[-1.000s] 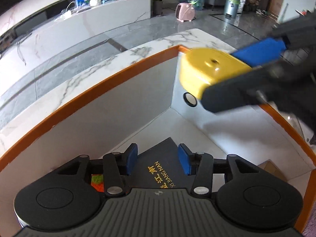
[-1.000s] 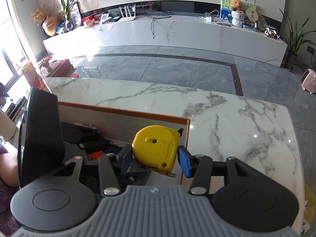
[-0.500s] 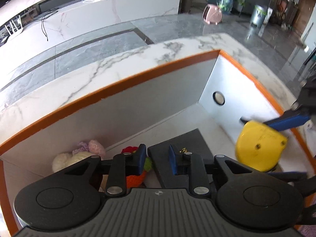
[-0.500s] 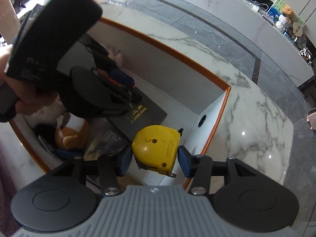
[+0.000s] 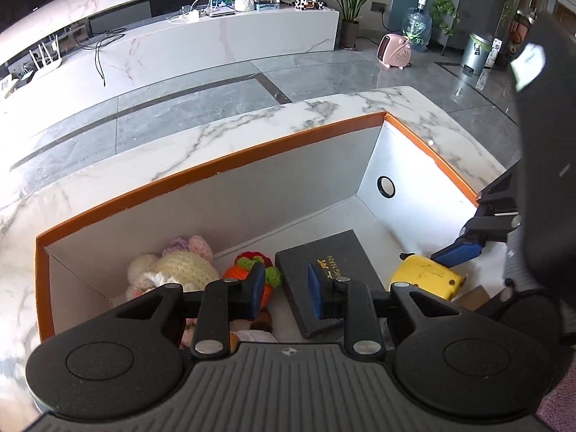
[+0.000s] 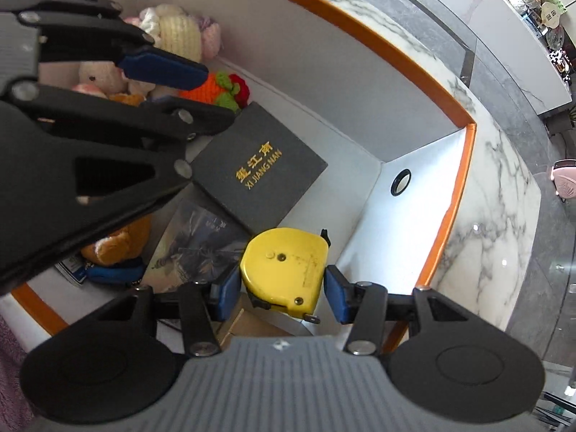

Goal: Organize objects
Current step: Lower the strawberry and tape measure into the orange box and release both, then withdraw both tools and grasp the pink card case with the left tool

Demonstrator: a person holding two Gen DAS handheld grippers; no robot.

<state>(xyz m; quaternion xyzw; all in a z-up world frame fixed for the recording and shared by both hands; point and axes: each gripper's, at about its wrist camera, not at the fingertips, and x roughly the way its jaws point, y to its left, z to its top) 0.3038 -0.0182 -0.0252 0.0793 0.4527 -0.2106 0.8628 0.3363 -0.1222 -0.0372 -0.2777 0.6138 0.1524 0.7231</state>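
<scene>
- The right gripper (image 6: 282, 289) is low inside the orange-rimmed box (image 6: 424, 72), near its right end wall; the yellow tape measure (image 6: 284, 270) sits between its blue pads (image 6: 225, 293); the left pad is against the case, while a sliver of gap shows at the right pad, so I cannot tell whether the grip is firm or just let go.
- In the left wrist view the tape measure (image 5: 424, 277) is at the near right of the box (image 5: 216, 169), with one blue finger of the right gripper (image 5: 457, 252) just above it; whether the case rests on the box floor is hidden.
- The left gripper (image 5: 282, 289) hovers over the middle of the box — fingers parted to a moderate gap, nothing between them; from the right wrist view it (image 6: 201, 90) crosses the upper left of the frame.
- A black case with gold lettering (image 6: 259, 169) lies flat on the box floor, just beyond the tape measure; a dark printed booklet (image 6: 194, 248) lies partly under its near edge.
- Crocheted toys fill the left end: a cream and pink one (image 5: 172, 268) by the far wall, an orange, green and red one (image 5: 252, 266) beside the black case (image 5: 331, 273).
- The box stands on a white marble table (image 5: 108, 187); a round hole (image 5: 385, 186) pierces the right end wall.
</scene>
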